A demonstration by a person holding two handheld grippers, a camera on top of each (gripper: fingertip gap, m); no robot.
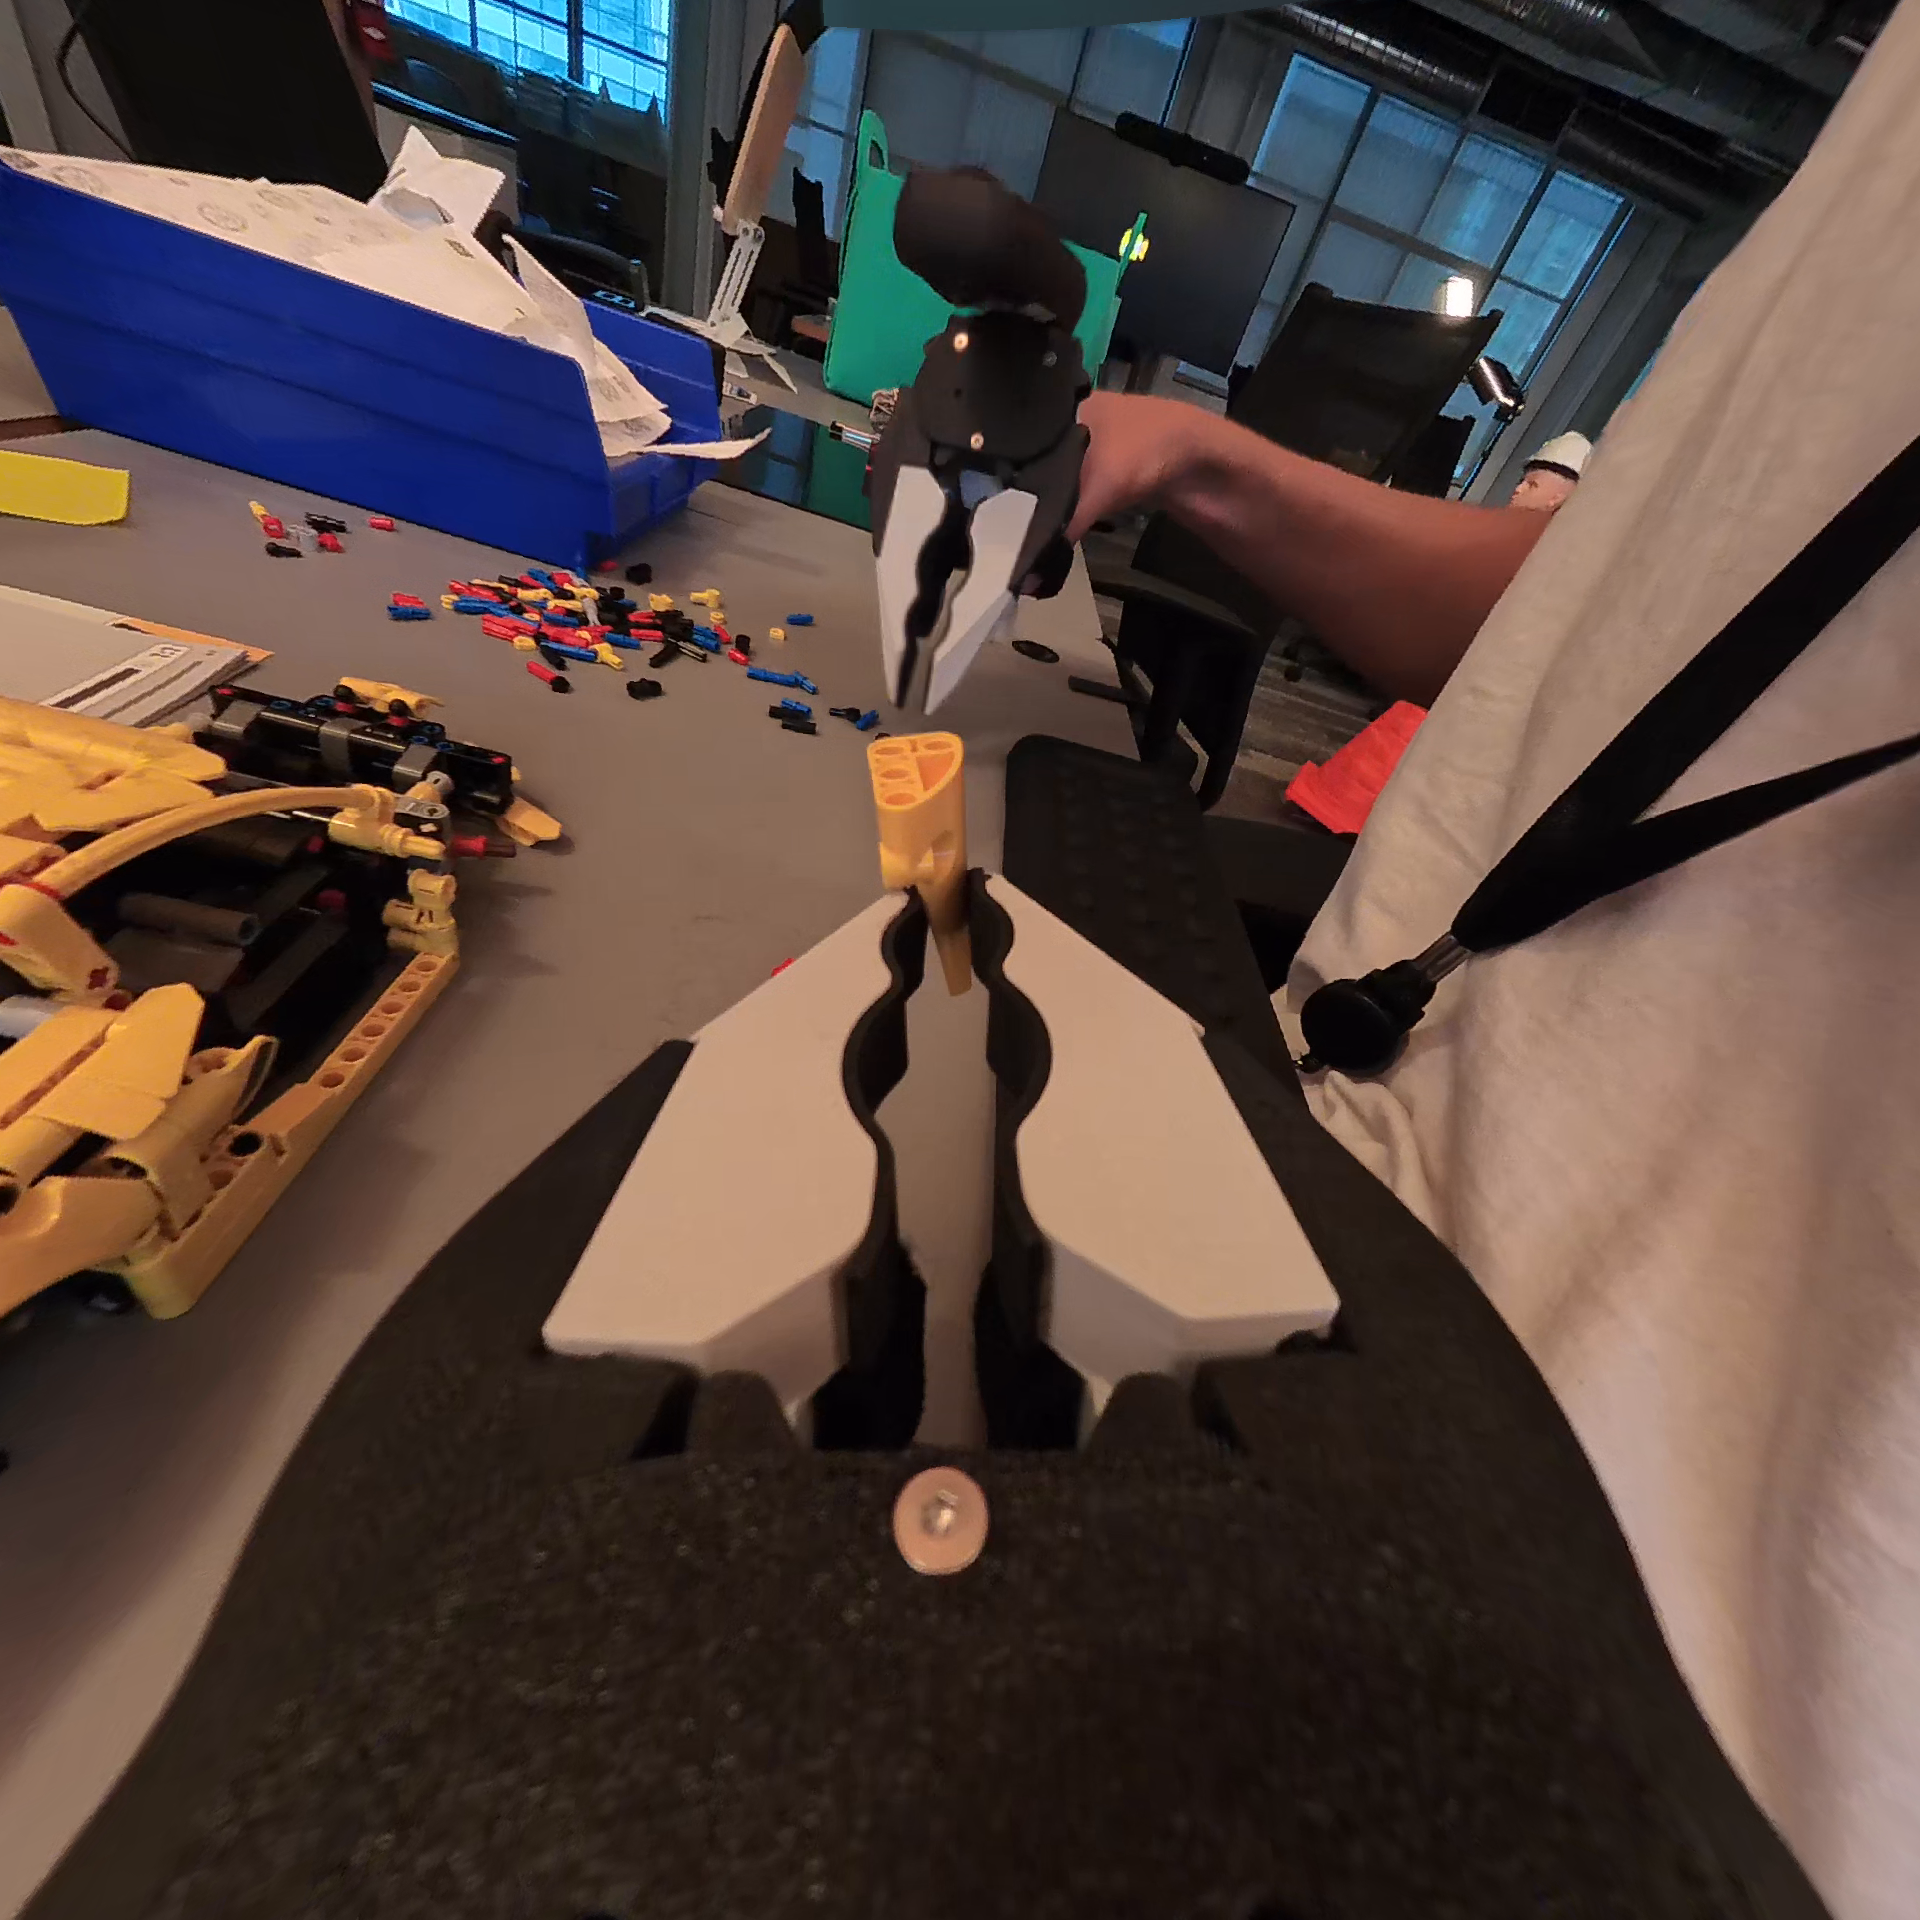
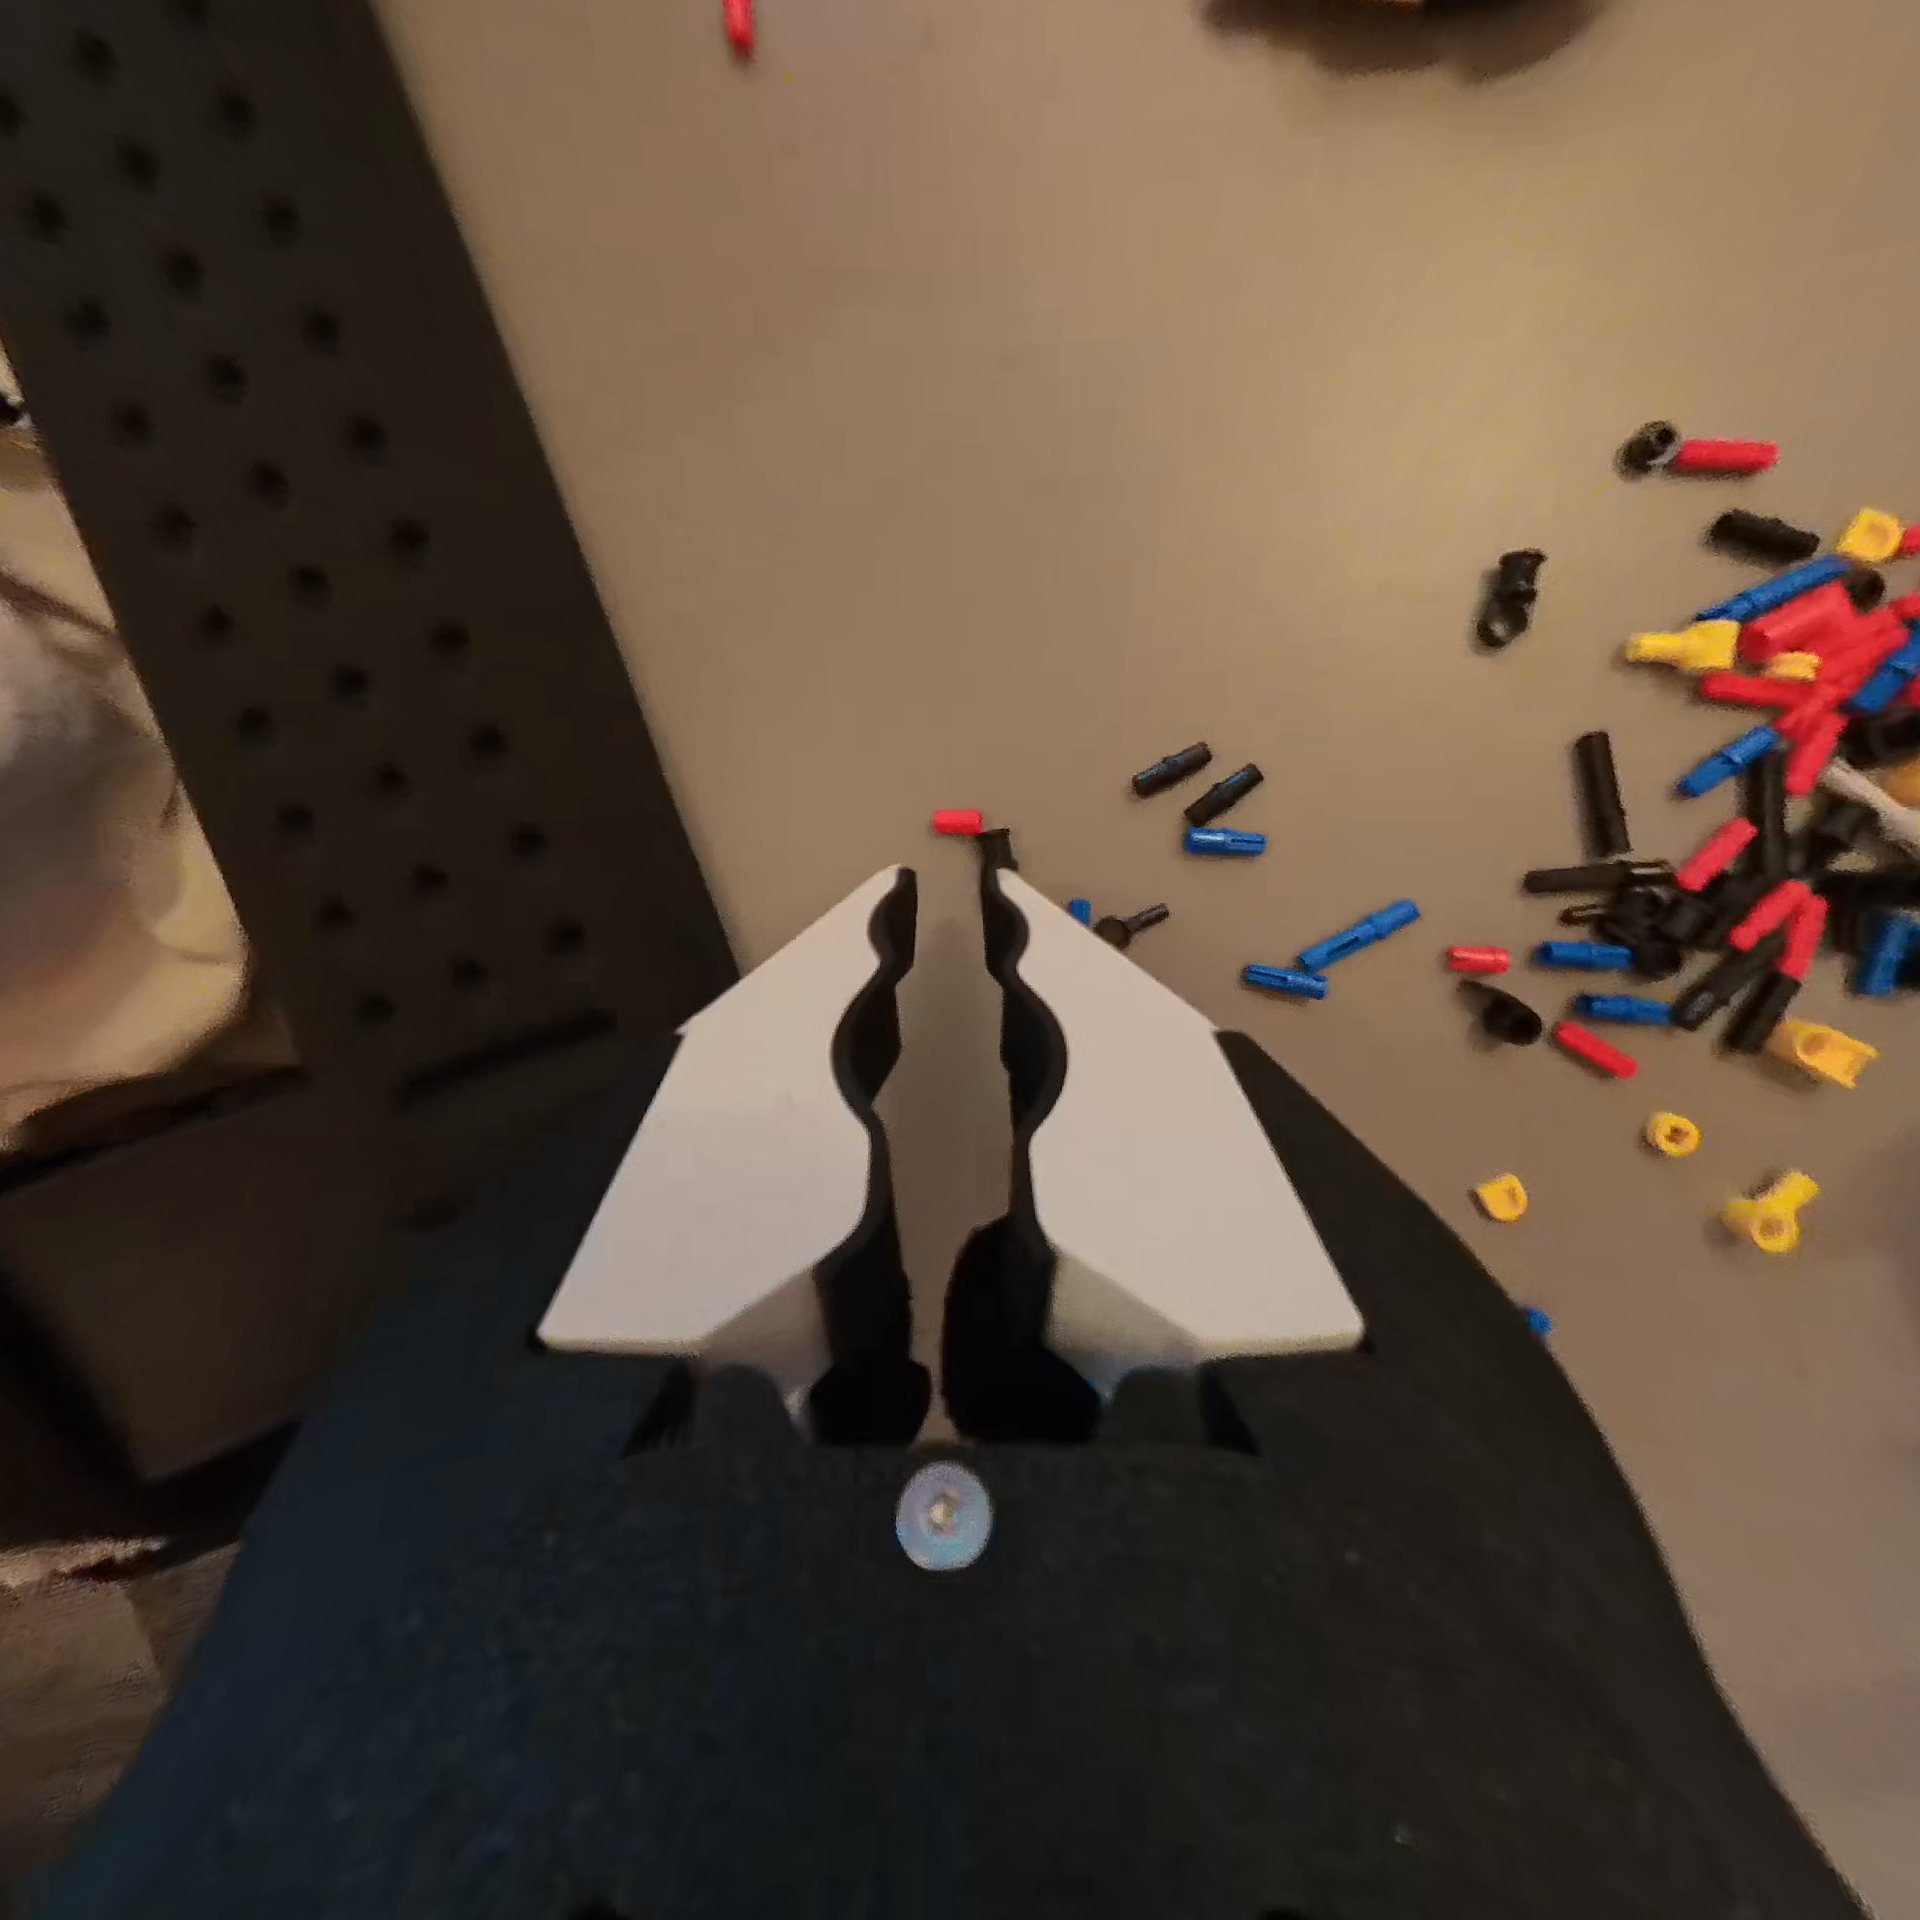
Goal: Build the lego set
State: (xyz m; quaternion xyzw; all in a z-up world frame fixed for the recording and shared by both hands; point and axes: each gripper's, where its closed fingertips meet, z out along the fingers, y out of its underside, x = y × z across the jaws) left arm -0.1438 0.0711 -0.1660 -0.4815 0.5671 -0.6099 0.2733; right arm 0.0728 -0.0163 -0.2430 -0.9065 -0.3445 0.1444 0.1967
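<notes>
Your left claw [image 1: 943, 902] is pinching a yellow lego piece [image 1: 916, 805] upright at its tips. Your right claw [image 2: 948, 883] is hanging slightly parted, gripping nothing, over the tabletop [image 2: 1039, 416] — loose pins [image 2: 1766, 831] are lying scattered beside it, and the half-built yellow model [image 1: 187, 987] is sitting off left.

The left gripper [image 1: 940, 896] is held level and low, its two pale fingers pinched together on something thin at the tips. The right gripper [image 1: 940, 681] hangs just above and beyond it, tipped steeply downward, its fingers [image 2: 1081, 997] parted by a narrow gap with nothing between them. A bare forearm [image 1: 1351, 561] reaches in from the right, the hand [image 1: 1117, 457] wrapped around the right gripper's handle.
</notes>
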